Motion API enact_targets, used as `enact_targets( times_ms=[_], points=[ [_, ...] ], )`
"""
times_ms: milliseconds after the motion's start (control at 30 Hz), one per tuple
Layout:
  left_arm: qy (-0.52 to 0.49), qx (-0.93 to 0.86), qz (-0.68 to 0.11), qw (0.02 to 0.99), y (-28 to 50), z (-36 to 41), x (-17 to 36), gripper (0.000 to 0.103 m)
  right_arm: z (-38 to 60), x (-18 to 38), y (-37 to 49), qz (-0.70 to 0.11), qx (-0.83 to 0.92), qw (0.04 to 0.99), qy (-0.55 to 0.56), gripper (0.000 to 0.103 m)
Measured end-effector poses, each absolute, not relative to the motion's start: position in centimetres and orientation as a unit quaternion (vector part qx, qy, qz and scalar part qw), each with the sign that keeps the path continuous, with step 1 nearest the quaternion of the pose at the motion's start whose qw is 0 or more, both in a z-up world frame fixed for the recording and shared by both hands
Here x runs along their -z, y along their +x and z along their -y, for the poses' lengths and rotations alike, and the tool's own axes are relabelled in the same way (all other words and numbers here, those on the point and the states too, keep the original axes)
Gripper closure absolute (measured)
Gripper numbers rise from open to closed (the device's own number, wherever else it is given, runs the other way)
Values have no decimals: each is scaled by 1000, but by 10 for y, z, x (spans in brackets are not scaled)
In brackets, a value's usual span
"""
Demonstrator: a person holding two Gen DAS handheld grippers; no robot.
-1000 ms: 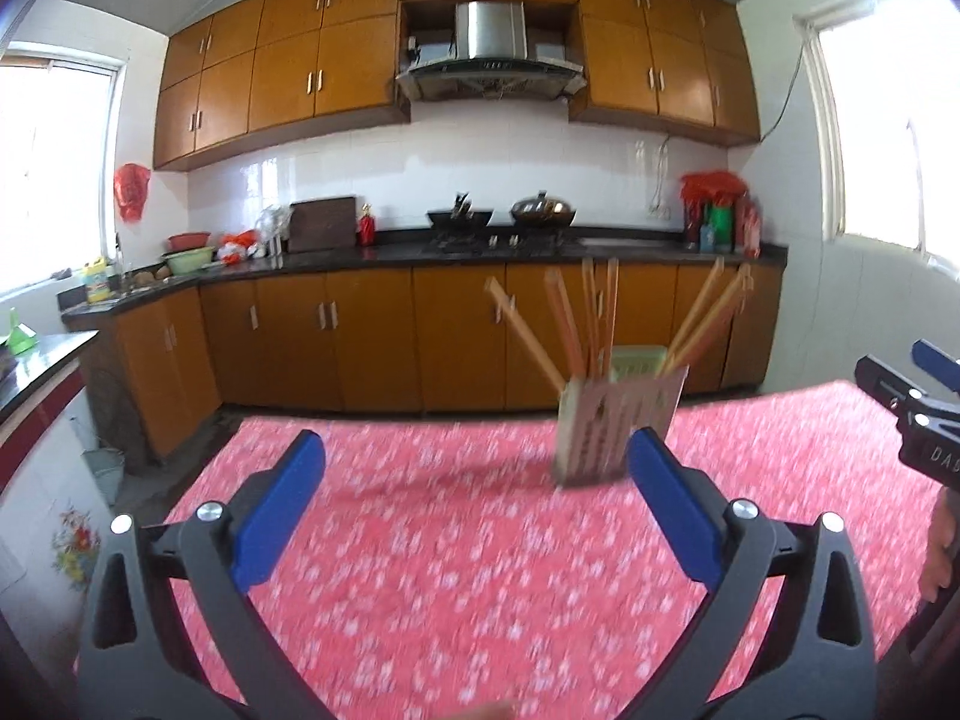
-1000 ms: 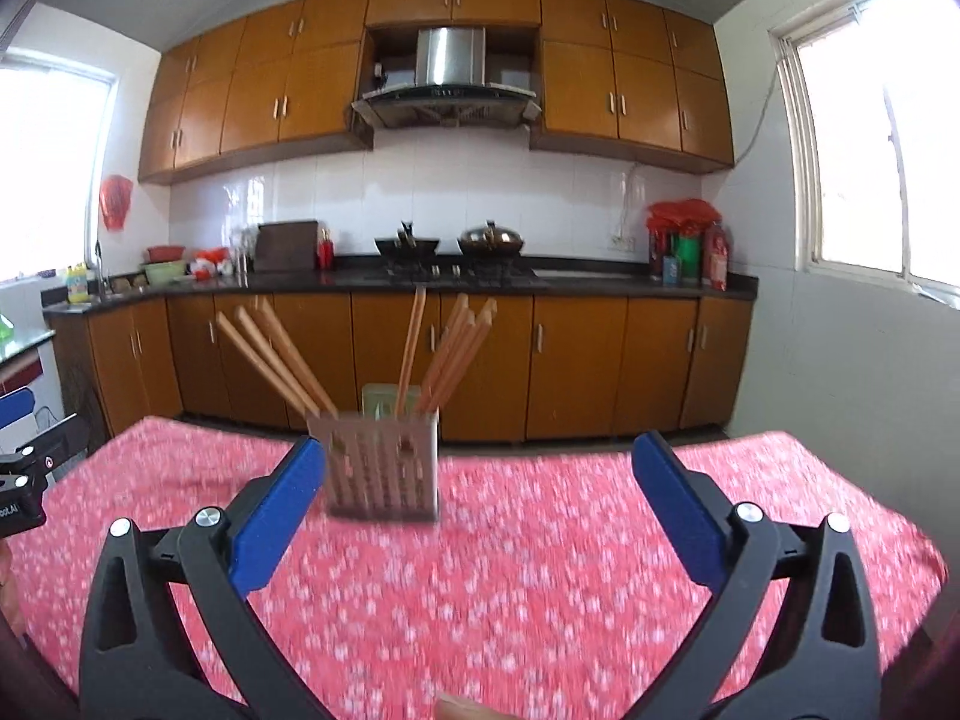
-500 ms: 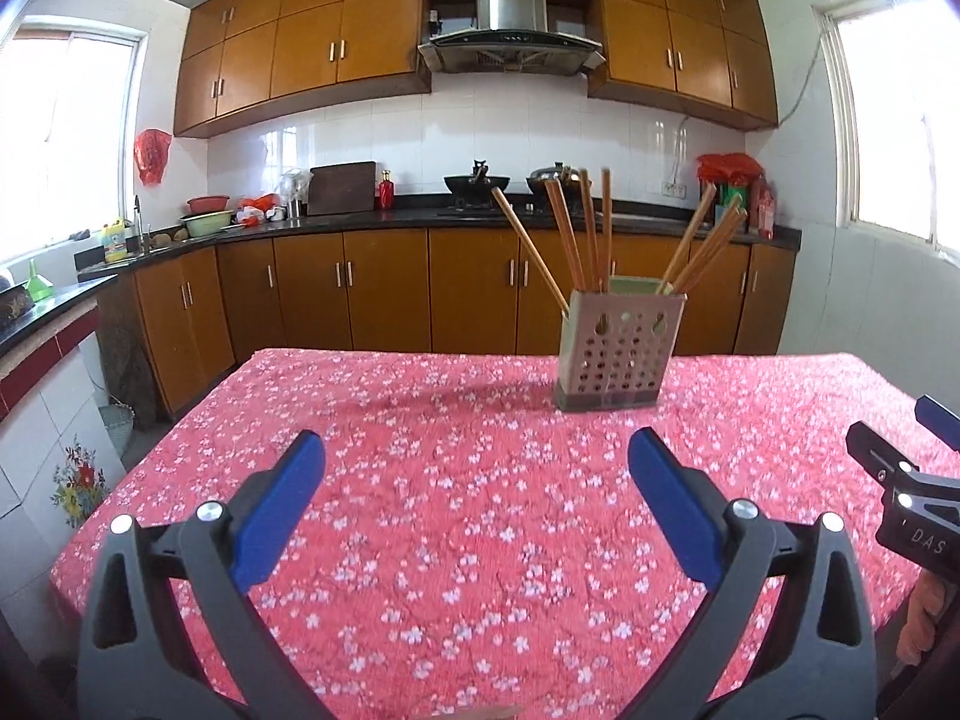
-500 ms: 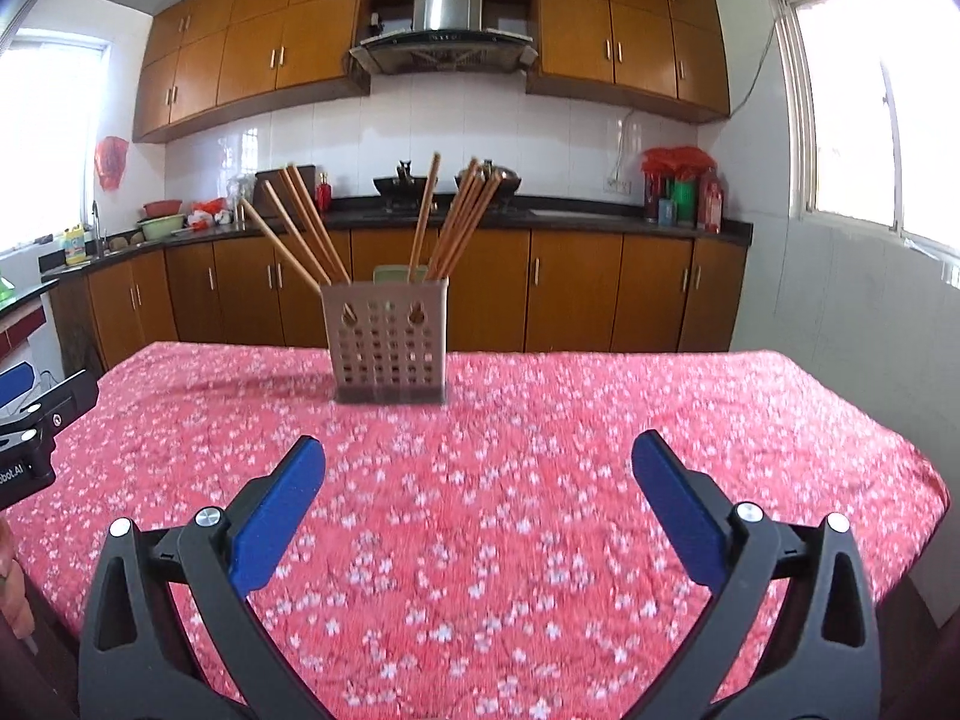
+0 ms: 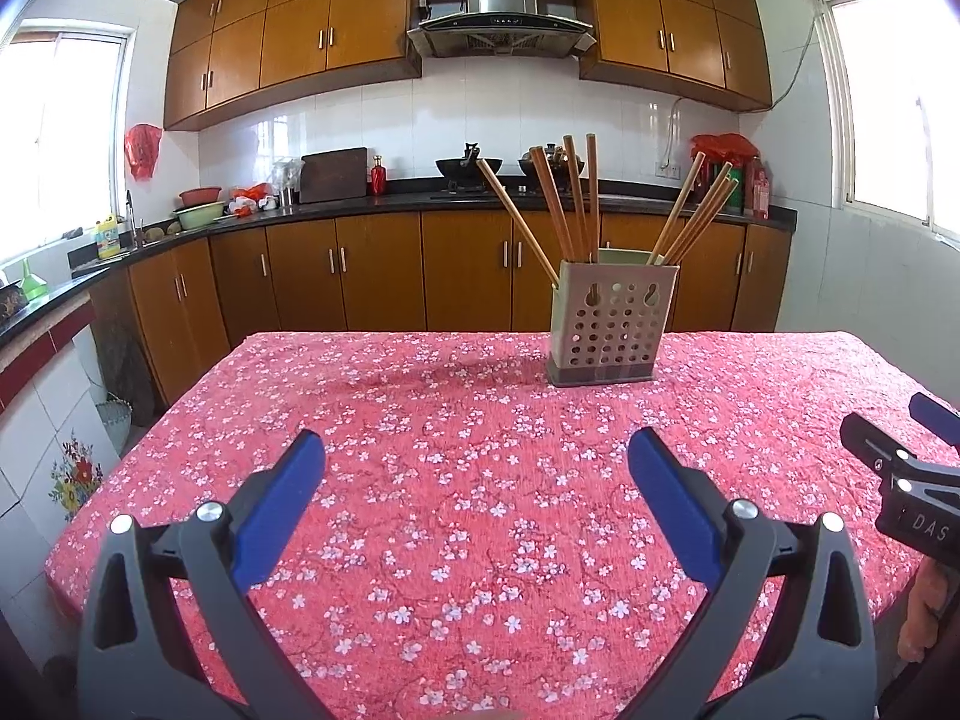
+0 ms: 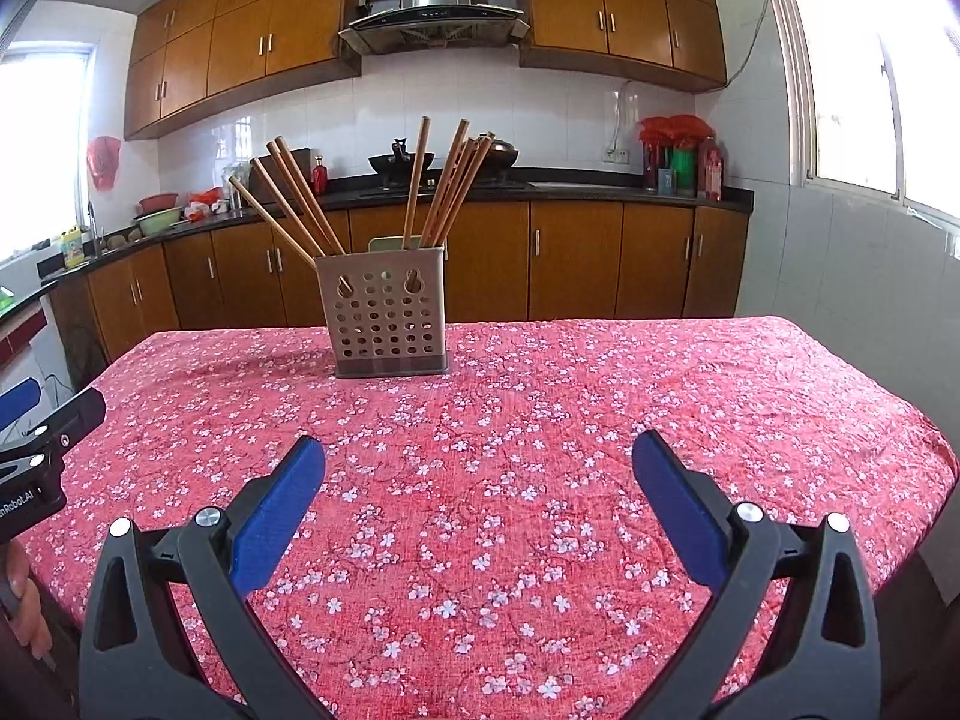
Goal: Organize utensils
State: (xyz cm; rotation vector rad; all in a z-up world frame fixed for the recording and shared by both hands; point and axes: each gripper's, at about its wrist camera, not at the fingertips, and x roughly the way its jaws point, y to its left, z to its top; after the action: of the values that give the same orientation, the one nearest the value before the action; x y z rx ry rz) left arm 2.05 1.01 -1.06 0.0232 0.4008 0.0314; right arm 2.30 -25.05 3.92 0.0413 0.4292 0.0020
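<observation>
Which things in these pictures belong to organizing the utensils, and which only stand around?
Belong to the job:
- chopsticks
- perforated holder
- left gripper and right gripper, both open, empty

Only standing around:
- floral tablecloth
- wok
- range hood
- red bottle

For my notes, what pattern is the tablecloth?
The tablecloth is red with small white blossoms, clearest in the right wrist view.

text "DAS" | on black plastic right gripper (image 5: 918, 480) body, right of the perforated beige utensil holder (image 5: 606, 324) || text "nRobot.AI" | on black plastic left gripper (image 6: 30, 456) body, left of that holder
</observation>
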Motion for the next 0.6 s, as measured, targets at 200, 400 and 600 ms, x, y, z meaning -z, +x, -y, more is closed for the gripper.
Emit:
enact_targets(
  times_ms=[200, 400, 600],
  points=[
    [13, -14, -201, 979, 21, -7, 12, 4, 253, -39, 24, -214, -1, 977, 23, 2],
    [14, -13, -202, 979, 20, -7, 12, 4, 253, -40, 24, -214, -1, 977, 23, 2],
    [13, -12, -203, 979, 21, -8, 12, 4, 254, -40, 24, -214, -1, 977, 24, 2]
  ],
)
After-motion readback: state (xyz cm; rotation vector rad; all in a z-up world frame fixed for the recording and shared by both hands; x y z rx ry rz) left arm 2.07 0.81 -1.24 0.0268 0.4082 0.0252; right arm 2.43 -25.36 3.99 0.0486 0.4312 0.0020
